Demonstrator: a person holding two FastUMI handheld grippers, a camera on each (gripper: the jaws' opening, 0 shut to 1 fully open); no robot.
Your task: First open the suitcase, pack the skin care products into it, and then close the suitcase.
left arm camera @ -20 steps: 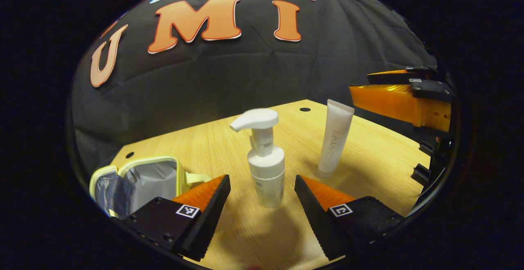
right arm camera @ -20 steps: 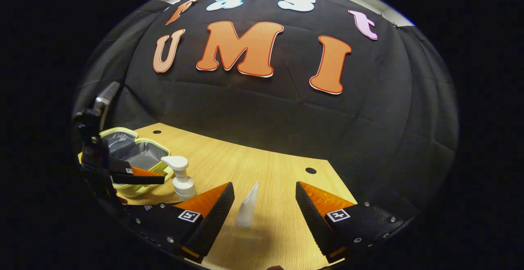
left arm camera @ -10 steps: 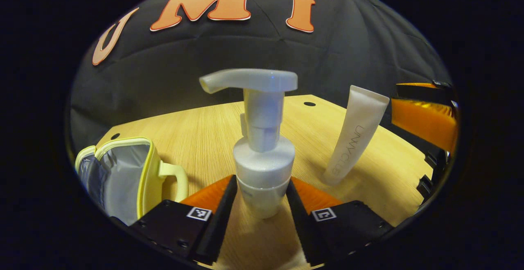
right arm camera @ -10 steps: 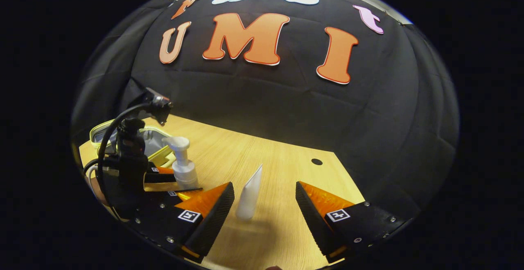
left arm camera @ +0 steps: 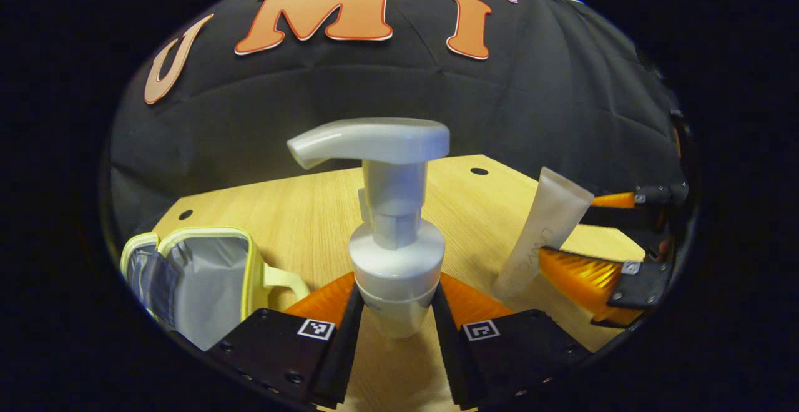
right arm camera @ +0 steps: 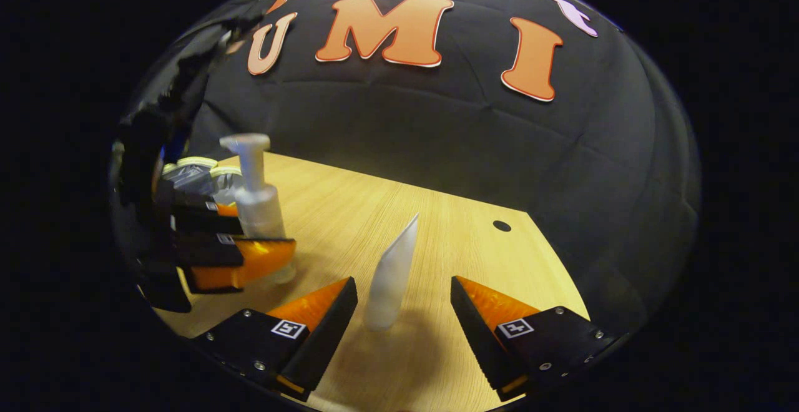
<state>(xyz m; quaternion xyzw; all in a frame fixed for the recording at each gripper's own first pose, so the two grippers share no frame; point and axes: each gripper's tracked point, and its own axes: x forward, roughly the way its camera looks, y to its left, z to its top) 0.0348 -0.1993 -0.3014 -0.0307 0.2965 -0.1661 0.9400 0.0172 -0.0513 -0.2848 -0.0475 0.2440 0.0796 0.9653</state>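
Jaws of the left gripper (left arm camera: 393,312) are clamping the pump bottle (left arm camera: 393,256) low on its body; right gripper (right arm camera: 402,312) jaws are standing wide around the tube (right arm camera: 390,281). Suitcase (left arm camera: 206,274) is lying open left of the bottle. Risk: the top-heavy bottle tilting when lifted.

Black screwed mounts (left arm camera: 274,353) with square markers (left arm camera: 315,329)

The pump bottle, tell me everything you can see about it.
The pump bottle is white, apparently plastic: a round body, a collar, a neck and a flat spout pointing left in the left gripper view. It stands upright on the wooden table, clamped low on its body by the left hand-held gripper, between the open suitcase and the white tube.
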